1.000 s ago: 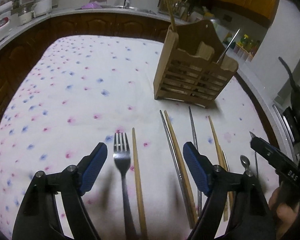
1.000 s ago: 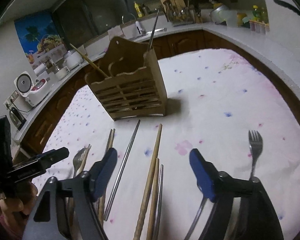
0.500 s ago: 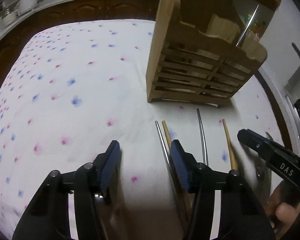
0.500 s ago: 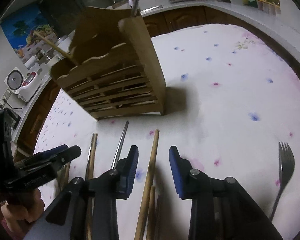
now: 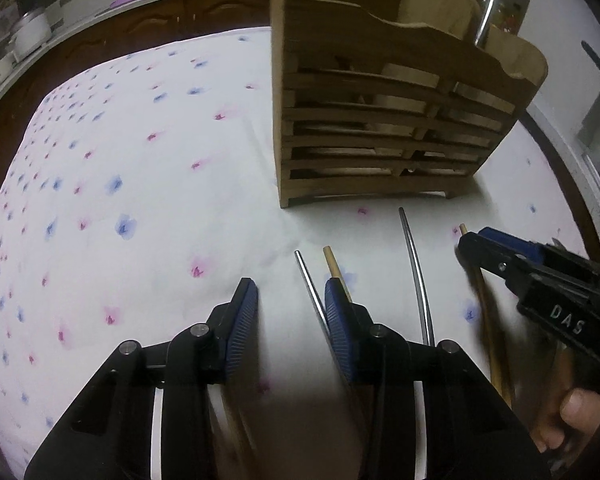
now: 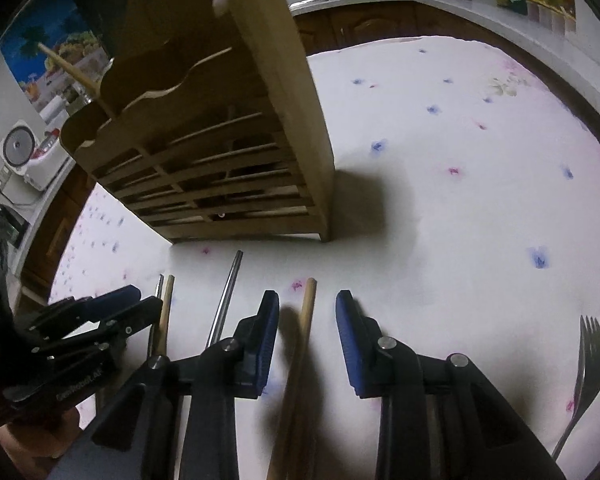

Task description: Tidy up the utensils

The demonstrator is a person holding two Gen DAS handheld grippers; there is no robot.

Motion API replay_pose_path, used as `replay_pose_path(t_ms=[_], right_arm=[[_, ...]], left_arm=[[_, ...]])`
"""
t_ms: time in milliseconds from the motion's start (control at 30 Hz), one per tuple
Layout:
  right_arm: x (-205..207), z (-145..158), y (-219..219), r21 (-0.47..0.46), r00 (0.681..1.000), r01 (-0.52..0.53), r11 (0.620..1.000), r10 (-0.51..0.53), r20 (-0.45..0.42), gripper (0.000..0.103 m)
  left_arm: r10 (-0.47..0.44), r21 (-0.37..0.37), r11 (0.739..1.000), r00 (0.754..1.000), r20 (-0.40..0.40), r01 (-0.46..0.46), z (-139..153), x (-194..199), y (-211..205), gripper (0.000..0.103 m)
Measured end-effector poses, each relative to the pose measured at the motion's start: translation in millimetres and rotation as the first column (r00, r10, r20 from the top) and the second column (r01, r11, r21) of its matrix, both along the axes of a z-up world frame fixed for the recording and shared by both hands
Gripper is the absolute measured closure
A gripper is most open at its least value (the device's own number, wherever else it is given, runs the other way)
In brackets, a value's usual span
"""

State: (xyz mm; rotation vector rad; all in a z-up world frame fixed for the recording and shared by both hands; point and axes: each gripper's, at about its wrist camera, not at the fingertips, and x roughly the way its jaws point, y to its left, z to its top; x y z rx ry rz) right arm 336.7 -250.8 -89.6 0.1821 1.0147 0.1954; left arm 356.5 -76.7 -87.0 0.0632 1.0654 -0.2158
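Holds the left gripper (image 5: 290, 312) low and tilted down over a white tablecloth (image 5: 140, 200) dotted with pink and blue flowers. Has just been closing its jaws to a narrow gap. Shows only bare cloth between the tips of the blue pads (image 5: 242, 320); further back, too dark and blurred to tell. Grips nothing that can be seen.

Just right of that gap, lying on the cloth: a metal chopstick (image 5: 306, 276), running along the inner edge of the right-hand pad and disappearing under it; cannot tell whether touching. Beside it, a wooden chopstick (image 5: 332, 262), its far end poking out past the same pad. Further right, apart from both, a second metal chopstick (image 5: 414, 264).

Behind these, upright on the cloth, a slatted wooden holder (image 5: 380, 120), with one metal utensil handle (image 5: 490, 12) standing in its right part.

Holds the right gripper (image 6: 307, 296) low as well, jaws likewise just closing and now narrow. Straddles another wooden chopstick (image 6: 306, 320), flat on the cloth between the pads with a slim gap on each side, not yet pinched.

Far right, well apart, a fork (image 6: 588, 352) on the cloth, prongs pointing away.
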Motion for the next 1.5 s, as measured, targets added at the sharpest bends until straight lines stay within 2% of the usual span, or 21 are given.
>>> replay_pose_path(t_ms=[133, 233, 300, 400, 533, 633, 767, 1100, 1300, 1500], right_arm=[[2, 0, 14, -0.105, 0.999, -0.042, 0.994, 0.042, 0.003, 0.076], [0, 0, 20, -0.18, 0.998, -0.061, 0.982, 0.065, 0.016, 0.085], [-1, -1, 19, -0.173, 0.998, -0.054, 0.983, 0.059, 0.02, 0.094], [-2, -1, 14, -0.129, 0.999, -0.036, 0.991, 0.039, 0.019, 0.096], [-7, 6, 9, -0.025, 0.999, -0.03, 0.999, 0.031, 0.016, 0.097], [-13, 16, 3, 0.047, 0.999, -0.033, 0.998, 0.031, 0.027, 0.098], [-25, 38, -4, 0.094, 0.998, -0.031, 0.995, 0.025, 0.066, 0.098], [-64, 97, -9, 0.11, 0.982, -0.058, 0.992, 0.036, 0.187, 0.098], [-89, 121, -10, 0.109, 0.967, -0.055, 0.992, 0.026, 0.254, 0.098], [-114, 147, -12, 0.104, 0.946, -0.052, 0.993, 0.016, 0.323, 0.098]], left_arm=[[-0.036, 0.026, 0.999, 0.999, 0.008, 0.036, 1, 0, -9, 0.094], [-0.032, 0.011, 0.999, 0.999, 0.02, 0.032, 1, -1, -6, 0.096], [-0.029, 0.001, 1.0, 0.999, 0.027, 0.029, 1, -2, -4, 0.097], [-0.016, -0.023, 1.0, 1.0, 0.022, 0.016, 1, -2, 2, 0.098], [-0.003, -0.071, 0.997, 1.0, 0.024, 0.005, 8, -1, 12, 0.099], [0.003, -0.114, 0.993, 0.999, 0.043, 0.001, 21, -5, 19, 0.1], [-0.003, -0.171, 0.985, 0.998, 0.06, 0.013, 38, -16, 29, 0.1], [-0.022, -0.261, 0.963, 0.988, 0.153, 0.062, 95, -73, 37, 0.1], [-0.013, -0.302, 0.95, 0.973, 0.23, 0.084, 133, -114, 46, 0.1], [0.003, -0.332, 0.938, 0.957, 0.289, 0.098, 155, -138, 60, 0.1]])
